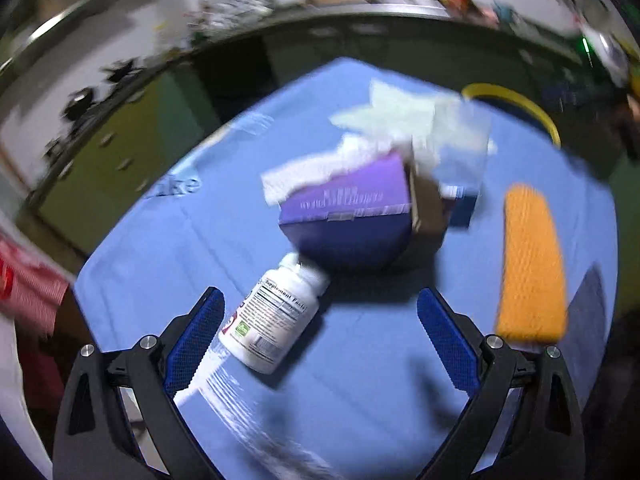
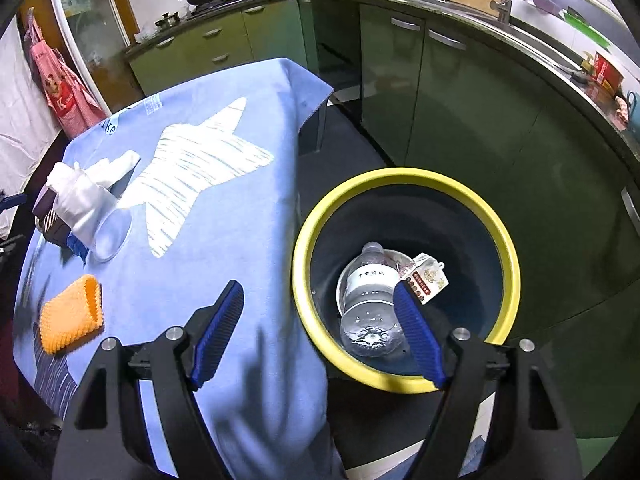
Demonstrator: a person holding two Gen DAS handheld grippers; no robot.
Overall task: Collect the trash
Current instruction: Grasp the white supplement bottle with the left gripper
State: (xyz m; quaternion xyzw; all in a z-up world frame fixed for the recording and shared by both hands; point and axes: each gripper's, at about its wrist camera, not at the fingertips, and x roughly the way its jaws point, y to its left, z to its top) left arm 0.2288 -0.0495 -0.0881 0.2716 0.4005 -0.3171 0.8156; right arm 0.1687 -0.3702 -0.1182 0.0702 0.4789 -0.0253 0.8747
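Lying on its side on the blue cloth (image 1: pixel 168 248), the white supplement bottle (image 1: pixel 272 314) is the piece of trash I would take next: it sits just ahead of my left gripper (image 1: pixel 320 336), low between the two blue pads but crowded toward the left finger (image 1: pixel 196 336), nearly touching it as far as the blurred left wrist view lets me judge. Its long axis runs on a diagonal, base toward me and to the left, cap pointing away and to the right, where it meets or nearly meets the purple box (image 1: pixel 352 216). My left gripper is spread wide and empty, so I judge a small shift left and a slight turn would set the pads across the bottle's narrow width, not along its length. Behind the box are crumpled white paper (image 1: pixel 304 172) and a clear plastic cup (image 1: pixel 460 148), and off to the right an orange scrubber (image 1: pixel 532 264). My right gripper (image 2: pixel 320 332) is also released and carries nothing; it hangs at the table's edge with its right finger over the yellow-rimmed bin (image 2: pixel 404 378), which already holds a clear water bottle (image 2: pixel 370 308) and a small carton (image 2: pixel 426 280). The bottle is well apart from that hand, so the left is plainly the nearer one
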